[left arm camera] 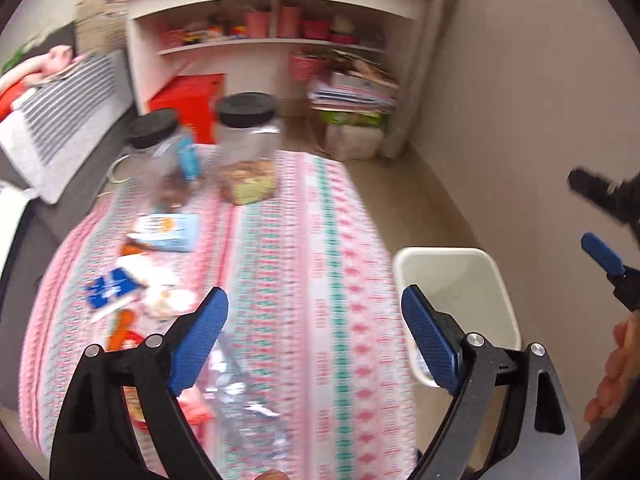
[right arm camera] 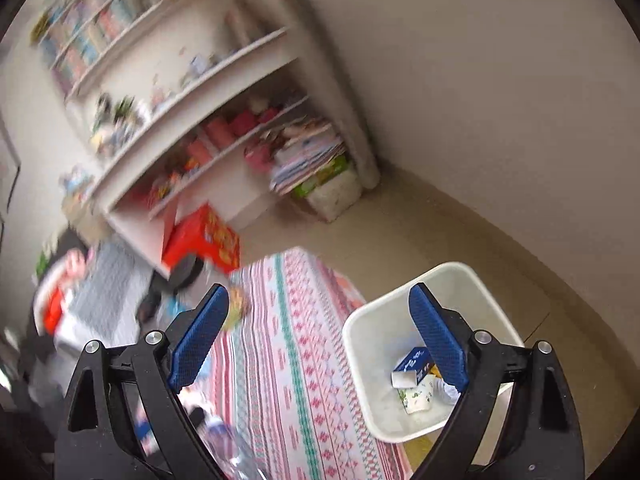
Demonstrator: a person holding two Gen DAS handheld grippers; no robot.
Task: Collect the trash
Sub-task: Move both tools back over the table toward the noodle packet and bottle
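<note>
A white trash bin (left arm camera: 496,280) stands on the floor right of the table; in the right wrist view the bin (right arm camera: 360,344) holds a blue-white carton (right arm camera: 412,366) and crumpled paper. Trash lies on the striped tablecloth (left arm camera: 304,264): a light blue packet (left arm camera: 168,232), blue wrappers (left arm camera: 112,286), orange scraps (left arm camera: 124,328), a crinkled clear plastic bag (left arm camera: 236,396). My left gripper (left arm camera: 314,320) is open and empty above the table's near part. My right gripper (right arm camera: 318,320) is open and empty, above the table edge and bin; it also shows in the left wrist view (left arm camera: 600,252).
Two clear jars with black lids (left arm camera: 248,148) stand at the table's far end. A white bookshelf (left arm camera: 272,16) with pink pots, a red box (left arm camera: 188,100) and stacked papers (left arm camera: 352,92) lie beyond. A wall runs along the right.
</note>
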